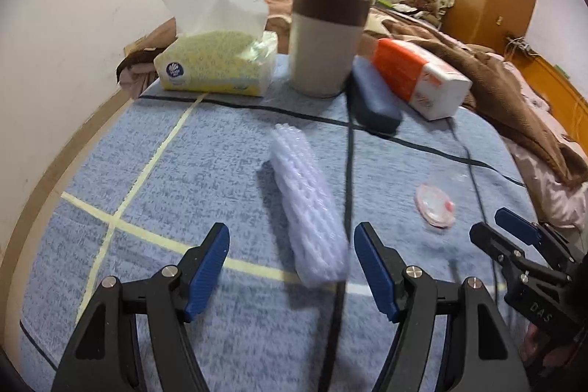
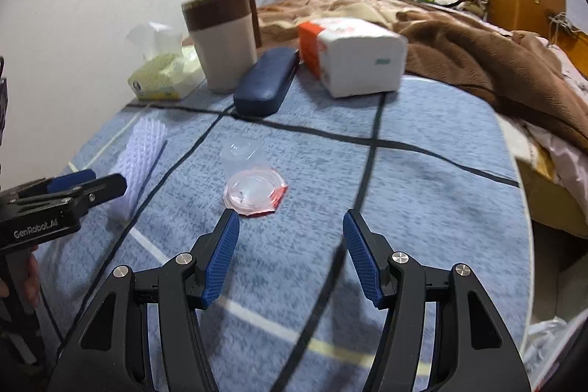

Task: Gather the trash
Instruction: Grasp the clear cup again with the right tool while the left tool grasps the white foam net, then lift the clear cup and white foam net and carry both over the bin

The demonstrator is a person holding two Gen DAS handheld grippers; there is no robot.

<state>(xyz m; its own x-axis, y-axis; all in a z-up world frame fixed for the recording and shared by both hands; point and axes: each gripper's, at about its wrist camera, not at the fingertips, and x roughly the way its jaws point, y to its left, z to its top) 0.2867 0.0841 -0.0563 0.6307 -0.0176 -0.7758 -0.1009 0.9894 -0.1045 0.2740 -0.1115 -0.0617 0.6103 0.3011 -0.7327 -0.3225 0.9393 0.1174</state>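
Note:
A white foam net sleeve [image 1: 308, 208] lies on the blue checked cloth [image 1: 176, 142], just ahead of my left gripper [image 1: 292, 237], which is open and empty. It also shows in the right wrist view [image 2: 141, 164]. A clear plastic cup with a red-rimmed lid [image 2: 253, 190] lies on its side just ahead and left of my right gripper [image 2: 290, 226], which is open and empty. The cup shows in the left wrist view [image 1: 435, 202], near the right gripper [image 1: 507, 230]. The left gripper [image 2: 92, 184] shows at the left edge of the right wrist view.
At the back of the cloth stand a yellow tissue box [image 1: 217, 61], a beige and brown lidded cup [image 1: 327, 35], a dark blue glasses case [image 1: 371, 101] and an orange and white tissue pack [image 1: 422, 76]. A brown blanket [image 2: 477, 61] lies to the right.

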